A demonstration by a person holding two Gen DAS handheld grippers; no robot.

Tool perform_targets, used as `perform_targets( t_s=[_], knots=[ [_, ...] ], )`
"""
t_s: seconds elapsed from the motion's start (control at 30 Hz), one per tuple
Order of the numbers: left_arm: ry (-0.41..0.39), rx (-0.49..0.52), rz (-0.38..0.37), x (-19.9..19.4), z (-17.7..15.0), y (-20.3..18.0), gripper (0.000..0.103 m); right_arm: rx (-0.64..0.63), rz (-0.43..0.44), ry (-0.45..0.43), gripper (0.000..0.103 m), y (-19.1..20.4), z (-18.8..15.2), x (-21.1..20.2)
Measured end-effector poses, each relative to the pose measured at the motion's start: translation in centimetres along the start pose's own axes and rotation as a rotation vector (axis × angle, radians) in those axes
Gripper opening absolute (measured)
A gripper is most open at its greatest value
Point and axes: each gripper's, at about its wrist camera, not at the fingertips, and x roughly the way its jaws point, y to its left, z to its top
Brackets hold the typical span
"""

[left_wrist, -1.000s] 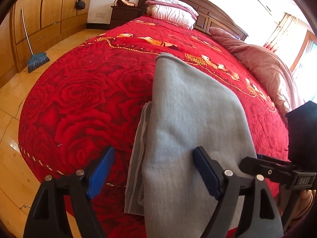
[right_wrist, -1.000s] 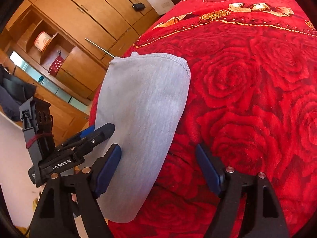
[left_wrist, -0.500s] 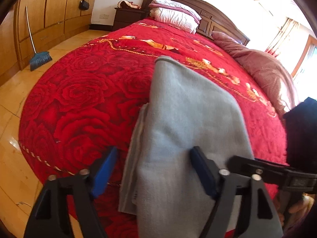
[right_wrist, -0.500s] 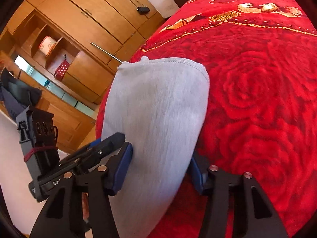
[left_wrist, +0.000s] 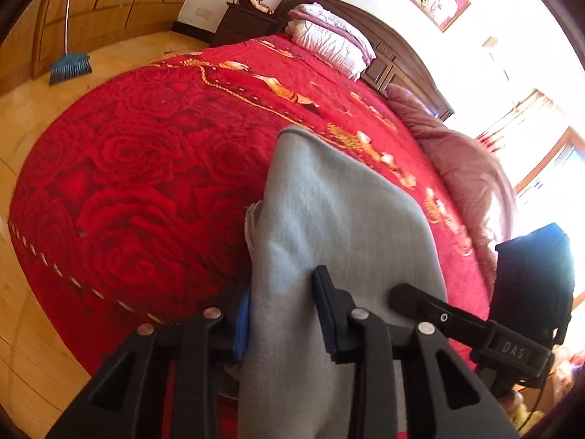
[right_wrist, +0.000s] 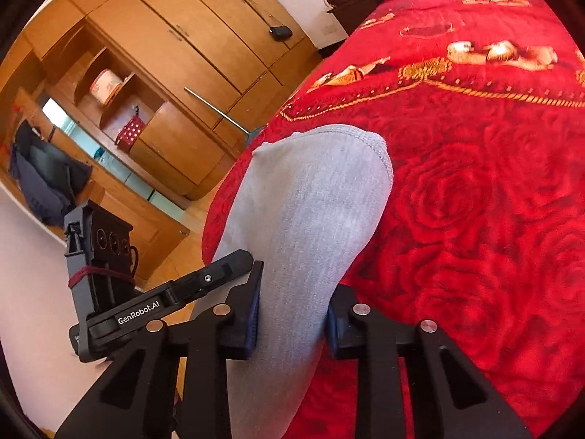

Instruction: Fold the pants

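The left gripper (left_wrist: pixel 281 314), black-framed with blue pads, is closing its jaws on the near edge of the soft grey folded pants (left_wrist: pixel 340 226), the cloth bunched between the pads and already pinched. The right gripper (right_wrist: pixel 292 314), of the same build, is closing likewise on the neighbouring stretch of that near edge, fabric filling the gap between its pads. The pants lie lengthwise on the red rose-patterned bedspread (left_wrist: pixel 139 168), near end at the bed's foot, far rounded end (right_wrist: pixel 340 139) flat on the cover. The step in hand looks like taking hold of the near end for another fold; next, both grips probably need to lift together and carry the edge forward over the far end, level, so the layers do not slip. Both grippers point forward and slant downward, side by side.
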Motion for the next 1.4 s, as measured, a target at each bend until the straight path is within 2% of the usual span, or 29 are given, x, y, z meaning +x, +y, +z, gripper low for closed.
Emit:
perform_targets(
  t_s=[0.4,0.67,1.13,1.4],
  knots=[
    [0.017,0.075,-0.079,0.8,-1.8,-7.1,0.032,-0.014,-0.044,-0.073,0.029,-2.5,0.2,-7.5],
    [0.050,0.130,-0.100,2.9,-2.1,-12.5,0.032,0.004,-0.079,-0.121,0.029,-5.3,-0.1,-11.4],
    [0.104,0.196,-0.132,7.6,-1.9,-20.1,0.032,0.005,-0.119,-0.173,0.029,-10.9,1.6,-16.5],
    [0.121,0.267,-0.121,11.0,-1.5,-23.8,0.032,0.016,-0.145,-0.172,0.029,-14.8,3.2,-16.6]
  ],
)
